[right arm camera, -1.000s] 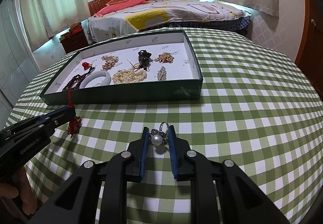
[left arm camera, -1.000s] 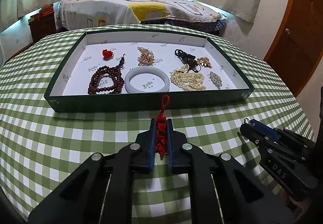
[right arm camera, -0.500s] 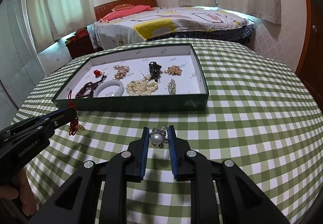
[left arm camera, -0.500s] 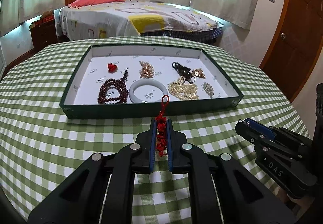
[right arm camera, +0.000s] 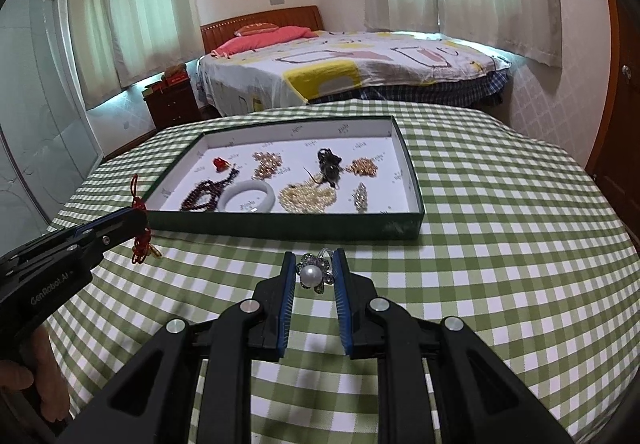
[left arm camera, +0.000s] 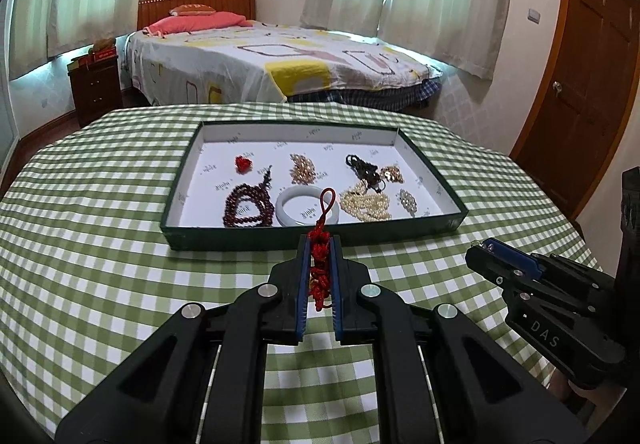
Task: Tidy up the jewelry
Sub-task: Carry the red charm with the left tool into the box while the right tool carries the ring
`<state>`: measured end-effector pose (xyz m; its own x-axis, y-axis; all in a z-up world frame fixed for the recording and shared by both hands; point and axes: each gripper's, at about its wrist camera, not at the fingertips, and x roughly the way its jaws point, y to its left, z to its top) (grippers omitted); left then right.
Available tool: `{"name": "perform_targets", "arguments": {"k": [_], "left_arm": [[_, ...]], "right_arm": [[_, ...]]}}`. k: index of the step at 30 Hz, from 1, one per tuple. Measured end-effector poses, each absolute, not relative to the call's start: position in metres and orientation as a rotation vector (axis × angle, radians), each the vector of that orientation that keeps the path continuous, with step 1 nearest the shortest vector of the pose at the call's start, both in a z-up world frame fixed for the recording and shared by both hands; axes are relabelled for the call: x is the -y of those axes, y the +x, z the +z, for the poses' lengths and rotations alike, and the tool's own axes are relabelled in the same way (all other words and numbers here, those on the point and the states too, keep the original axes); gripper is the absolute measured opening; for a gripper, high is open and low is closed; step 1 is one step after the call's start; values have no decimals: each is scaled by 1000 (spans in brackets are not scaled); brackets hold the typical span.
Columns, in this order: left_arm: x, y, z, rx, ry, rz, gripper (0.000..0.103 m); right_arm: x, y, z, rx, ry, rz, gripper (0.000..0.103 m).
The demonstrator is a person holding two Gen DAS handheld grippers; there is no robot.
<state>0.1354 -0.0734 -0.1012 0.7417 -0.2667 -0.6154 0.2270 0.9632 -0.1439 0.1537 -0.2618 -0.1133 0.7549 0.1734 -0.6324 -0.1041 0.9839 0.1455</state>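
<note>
Right wrist view showed most jewelry already lying in the tray (right arm camera: pixel 414 186); left tool (left arm camera: pixel 320 244) gripped a red knot charm (left arm camera: pixel 320 268), right tool (right arm camera: pixel 314 264) a pearl flower ring (right arm camera: pixel 313 275), both unplaced.

The left gripper (left arm camera: pixel 320 244) is held above the table, its 2 fingers clamped on a red knotted cord (left arm camera: pixel 320 264). The right gripper (right arm camera: pixel 314 264) is held level beside it, its 2 fingers pinched on a pearl ring (right arm camera: pixel 314 274). Part of a hand (right arm camera: pixel 40 380) is seen gripping the left handle.
</note>
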Motion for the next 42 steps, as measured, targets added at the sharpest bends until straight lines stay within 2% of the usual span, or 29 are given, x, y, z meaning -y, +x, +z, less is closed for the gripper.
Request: {"name": "perform_targets", "arguments": {"k": [20,29,42], "left_arm": [[44,142,-48,-565,-90,-245,10],[47,180,-25,-501,-73,-237,10],[56,247,-28,-494,-41,-229,10]], "right_arm": [[246,164,-54,-561,83,213,20],[241,202,-23,-480,56,232,20],[244,264,-24,-454,30,236,20]]}}
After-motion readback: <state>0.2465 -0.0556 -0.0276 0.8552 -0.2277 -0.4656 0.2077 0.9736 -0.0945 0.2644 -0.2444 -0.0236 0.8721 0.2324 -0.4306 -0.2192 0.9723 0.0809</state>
